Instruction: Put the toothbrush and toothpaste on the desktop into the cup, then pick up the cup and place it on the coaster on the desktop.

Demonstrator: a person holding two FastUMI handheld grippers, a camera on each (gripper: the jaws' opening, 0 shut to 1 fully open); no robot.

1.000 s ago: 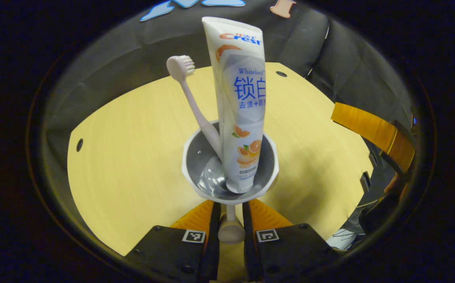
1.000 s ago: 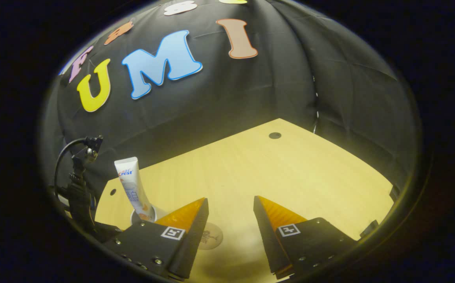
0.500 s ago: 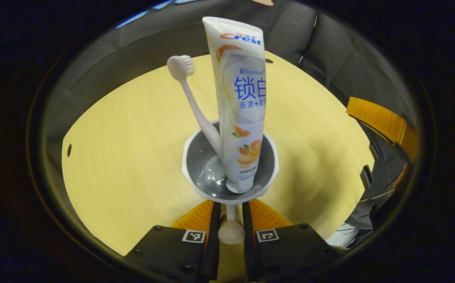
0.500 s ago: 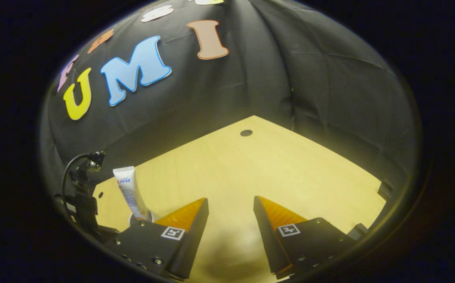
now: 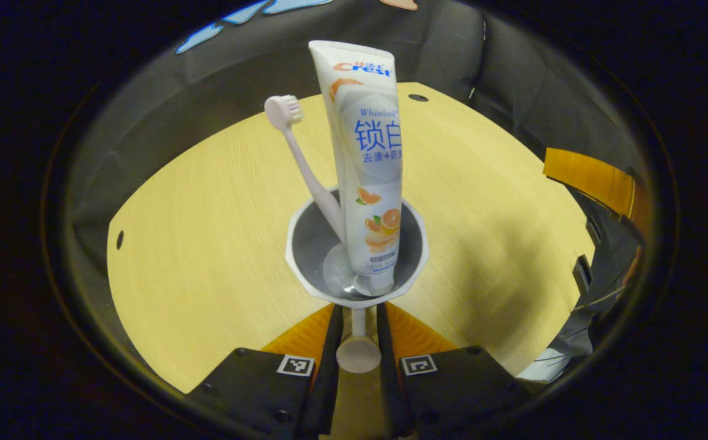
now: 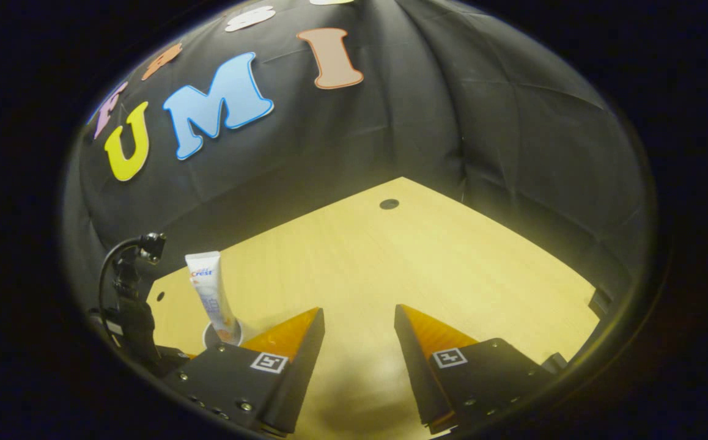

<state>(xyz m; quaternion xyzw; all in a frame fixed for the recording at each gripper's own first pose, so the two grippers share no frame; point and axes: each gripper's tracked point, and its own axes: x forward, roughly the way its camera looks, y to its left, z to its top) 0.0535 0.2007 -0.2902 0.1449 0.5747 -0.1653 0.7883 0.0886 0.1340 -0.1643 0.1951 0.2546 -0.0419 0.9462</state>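
A white cup point(image 5: 416, 260) with a grey inside hangs over the light wooden desktop point(image 5: 207, 232). In it stand a white toothpaste tube point(image 5: 366, 153), cap down, and a pale toothbrush point(image 5: 305, 165), bristles up and leaning left. My left gripper point(image 5: 357, 318) is shut on the cup's round-ended handle point(image 5: 358, 354). In the right gripper view, my right gripper point(image 6: 357, 311) hangs open over bare desktop point(image 6: 427, 263) with nothing between its fingers. The toothpaste tube point(image 6: 210, 293) and the cup point(image 6: 209, 336) sit at the lower left there.
The other gripper's finger point(image 5: 592, 180) and body show at the right edge of the left gripper view. A dark rig with a curved cable point(image 6: 125, 287) stands beside the cup in the right gripper view. Small round holes point(image 5: 418, 98) mark the desktop's corners. Black cloth walls close it in.
The cup, held by the left gripper, has shifted slightly and looks a little smaller. The right gripper swung so the coaster left the gap between its fingers; it stays open.
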